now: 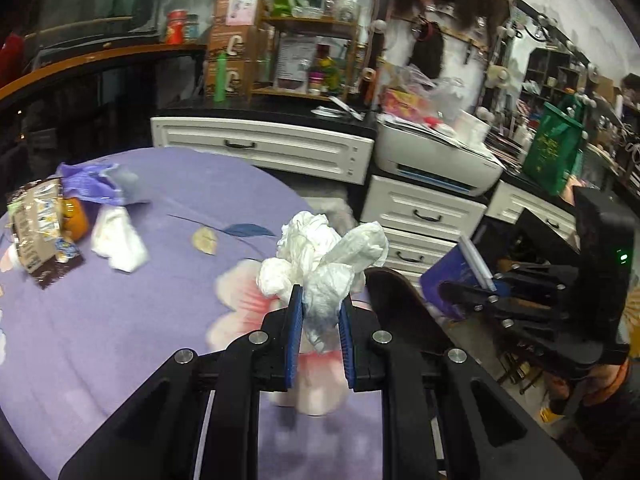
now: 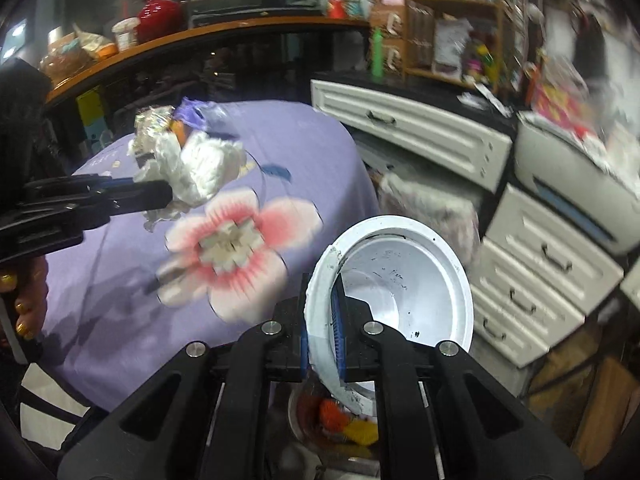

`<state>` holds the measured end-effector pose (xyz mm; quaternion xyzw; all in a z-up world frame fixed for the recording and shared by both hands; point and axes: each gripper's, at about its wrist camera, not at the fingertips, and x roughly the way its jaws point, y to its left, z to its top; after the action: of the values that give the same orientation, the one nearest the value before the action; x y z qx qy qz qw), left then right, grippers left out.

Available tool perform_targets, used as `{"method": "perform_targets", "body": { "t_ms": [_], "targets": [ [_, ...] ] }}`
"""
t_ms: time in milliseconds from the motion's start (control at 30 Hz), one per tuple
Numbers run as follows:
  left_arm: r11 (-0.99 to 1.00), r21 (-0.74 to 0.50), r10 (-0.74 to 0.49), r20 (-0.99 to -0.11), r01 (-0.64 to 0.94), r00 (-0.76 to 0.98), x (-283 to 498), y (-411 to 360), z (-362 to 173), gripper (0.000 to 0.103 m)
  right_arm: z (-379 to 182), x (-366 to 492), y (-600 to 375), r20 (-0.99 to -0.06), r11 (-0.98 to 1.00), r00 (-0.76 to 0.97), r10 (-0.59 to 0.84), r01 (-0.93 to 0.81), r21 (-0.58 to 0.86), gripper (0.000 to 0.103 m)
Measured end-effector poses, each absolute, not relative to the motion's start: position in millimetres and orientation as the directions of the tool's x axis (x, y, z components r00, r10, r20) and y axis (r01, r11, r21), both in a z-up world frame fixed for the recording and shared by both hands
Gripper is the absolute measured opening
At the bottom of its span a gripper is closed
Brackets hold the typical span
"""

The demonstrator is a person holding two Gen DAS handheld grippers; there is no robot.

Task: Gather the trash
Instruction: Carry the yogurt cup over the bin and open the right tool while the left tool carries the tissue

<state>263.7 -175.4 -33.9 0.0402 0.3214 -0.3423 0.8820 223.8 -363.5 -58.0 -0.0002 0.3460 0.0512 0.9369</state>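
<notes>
My left gripper (image 1: 321,300) is shut on a crumpled white tissue wad (image 1: 320,260), held above the purple flowered tablecloth (image 1: 120,340). At the table's far left lies a trash pile: a snack wrapper (image 1: 32,220), an orange item (image 1: 76,220), a purple bag (image 1: 96,184) and another white tissue (image 1: 118,240). My right gripper (image 2: 324,292) is shut on the rim of a round white bin lid (image 2: 400,280), tilted up off the table's right edge. The right wrist view shows the left gripper (image 2: 168,196) with its tissue (image 2: 204,168). The right gripper (image 1: 472,292) appears at the right of the left wrist view.
Under the raised lid, an open bin (image 2: 304,412) holds orange and yellow scraps. White drawer units (image 1: 264,148) and a printer (image 1: 436,164) stand behind the table. A dark chair back (image 1: 396,300) is at the table's right edge. A hand (image 2: 24,292) grips the left tool's handle.
</notes>
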Motion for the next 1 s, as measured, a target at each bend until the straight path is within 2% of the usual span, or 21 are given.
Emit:
{"method": "perform_targets", "body": {
  "t_ms": [467,1000],
  "targets": [
    [0.691,-0.183,-0.617,-0.654,0.699,0.439,224,-249,-64,0.017,-146,216,-423,-0.752,0.981,0.650,0.114,0.045,0.187,0.010],
    [0.680,-0.189,-0.586,-0.720,0.708,0.371,214,-275,-95,0.017,-220,232,-443,-0.825,0.964,0.551,0.128,0.126,0.234,0.012]
  ]
}}
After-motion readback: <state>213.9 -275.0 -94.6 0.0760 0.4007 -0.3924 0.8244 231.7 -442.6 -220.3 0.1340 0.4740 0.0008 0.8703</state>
